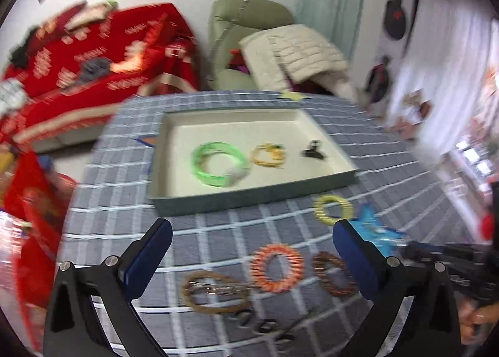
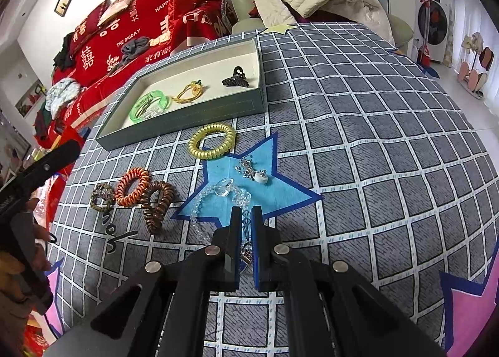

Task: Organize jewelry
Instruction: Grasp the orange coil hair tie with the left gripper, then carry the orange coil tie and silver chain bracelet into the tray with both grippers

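A green-walled tray (image 1: 252, 201) (image 2: 187, 119) on the checked tablecloth holds a green bangle (image 1: 198, 162) (image 2: 137, 112), a yellow cord bracelet (image 1: 259, 157) (image 2: 190, 93) and a black hair claw (image 1: 313, 151) (image 2: 235, 77). My left gripper (image 1: 252, 227) hovers open and empty over the cloth in front of the tray. Below it lie a woven bracelet (image 1: 193, 294), an orange coil tie (image 1: 262, 266) (image 2: 124, 191) and a brown coil tie (image 1: 324, 272) (image 2: 152, 210). A yellow coil tie (image 1: 318, 210) (image 2: 199, 148) lies nearer the tray. My right gripper (image 2: 246, 212) is shut on a clear bead chain (image 2: 199, 204) at the blue star (image 2: 280, 194).
A silver charm with a white bead (image 2: 255, 174) rests on the blue star. Small black hairpins (image 2: 115, 238) (image 1: 265, 322) lie near the table's front. A hand (image 2: 37, 232) holds the left gripper at the left edge. A red bed and a green armchair stand behind the table.
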`<state>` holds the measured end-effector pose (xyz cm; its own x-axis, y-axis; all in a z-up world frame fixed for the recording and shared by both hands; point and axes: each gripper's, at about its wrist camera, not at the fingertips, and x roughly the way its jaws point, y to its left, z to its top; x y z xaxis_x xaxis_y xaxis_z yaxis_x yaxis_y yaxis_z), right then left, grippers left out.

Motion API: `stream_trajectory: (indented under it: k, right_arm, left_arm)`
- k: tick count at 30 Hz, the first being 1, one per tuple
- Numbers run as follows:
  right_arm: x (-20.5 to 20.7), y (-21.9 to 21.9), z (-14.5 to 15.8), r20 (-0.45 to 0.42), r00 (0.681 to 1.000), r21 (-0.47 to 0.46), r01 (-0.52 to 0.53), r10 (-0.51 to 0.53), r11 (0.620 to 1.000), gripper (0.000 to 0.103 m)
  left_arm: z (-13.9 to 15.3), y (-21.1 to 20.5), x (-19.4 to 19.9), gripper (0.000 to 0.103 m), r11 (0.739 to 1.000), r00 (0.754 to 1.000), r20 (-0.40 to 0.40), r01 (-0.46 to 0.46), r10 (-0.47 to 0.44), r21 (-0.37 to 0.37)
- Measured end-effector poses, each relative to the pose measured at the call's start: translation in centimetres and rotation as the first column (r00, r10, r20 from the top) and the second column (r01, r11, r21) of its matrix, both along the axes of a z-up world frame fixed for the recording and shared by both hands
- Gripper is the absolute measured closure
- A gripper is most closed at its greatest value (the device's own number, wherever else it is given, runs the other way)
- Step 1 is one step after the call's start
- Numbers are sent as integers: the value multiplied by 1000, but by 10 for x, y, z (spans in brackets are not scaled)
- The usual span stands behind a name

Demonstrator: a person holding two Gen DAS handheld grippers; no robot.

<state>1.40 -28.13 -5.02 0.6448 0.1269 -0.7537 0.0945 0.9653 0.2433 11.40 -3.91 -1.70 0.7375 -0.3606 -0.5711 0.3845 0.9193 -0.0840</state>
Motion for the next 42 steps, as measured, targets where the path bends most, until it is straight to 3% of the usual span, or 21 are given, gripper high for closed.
stream_trajectory:
  k: [3, 5, 9, 12, 17, 21, 26, 29, 31, 34, 35, 36, 38, 42]
  right_arm:
    - [-1, 0, 1, 2, 1000, 1, -5, 5, 1000, 97]
    - [-1, 0, 1, 2, 1000, 1, -4, 4, 1000, 97]
    - [-1, -2, 0, -4, 1000, 8, 0, 0, 1000, 97]
    - [0, -4, 0, -5, 1000, 10, 1, -1, 1000, 97]
    - [2, -4, 2, 0, 1000, 14, -1, 1, 1000, 97]
    - [3, -4, 3, 3, 1000, 13, -6, 6, 1000, 97]
    - [4, -4, 4, 4, 1000, 13, -5, 5, 1000, 97]
    - [5, -4, 7, 9, 1000, 13, -6, 6, 1000, 97]
    - [6, -5, 8, 11, 1000, 14, -7, 7, 1000, 97]
    - [8, -5, 11, 15, 1000, 14, -9, 9, 1000, 97]
    - [9, -5, 12, 16, 1000, 13, -10, 10, 1000, 97]
    - [10, -5, 13, 17, 1000, 13, -11, 11, 1000, 97]
    - [12, -3, 16, 20, 1000, 5, -18, 18, 1000, 97]
    - [15, -1, 25, 35, 999, -8, -33, 33, 999, 97]
  left_arm:
    - [-13, -10, 14, 0, 988, 995, 5, -101, 101, 113]
    - [-21, -16, 26, 0, 986, 995, -10, -94, 96, 139]
    - [-42, -24, 51, 0, 985, 997, -71, -24, 37, 173]
    - [-51, -33, 68, 0, 976, 997, -75, 40, -25, 212]
    - [-77, -54, 96, 0, 932, 991, -107, 109, -76, 345]
    - [-83, -60, 103, 0, 909, 981, -128, 181, -143, 376]
    - [-92, -78, 99, 0, 838, 963, -149, 269, -224, 474]
    - [-88, -76, 103, 0, 846, 955, -175, 295, -241, 445]
    - [-89, -75, 105, 8, 855, 945, -198, 320, -259, 408]
    - [-87, -75, 103, 40, 862, 937, -216, 338, -273, 379]
    - [-87, -76, 100, 62, 857, 931, -223, 355, -288, 373]
    - [-89, -79, 100, 70, 853, 926, -232, 366, -297, 371]
    - [-87, -79, 96, 70, 852, 928, -221, 364, -300, 376]
    - [-79, -74, 75, 70, 888, 939, -199, 333, -281, 317]
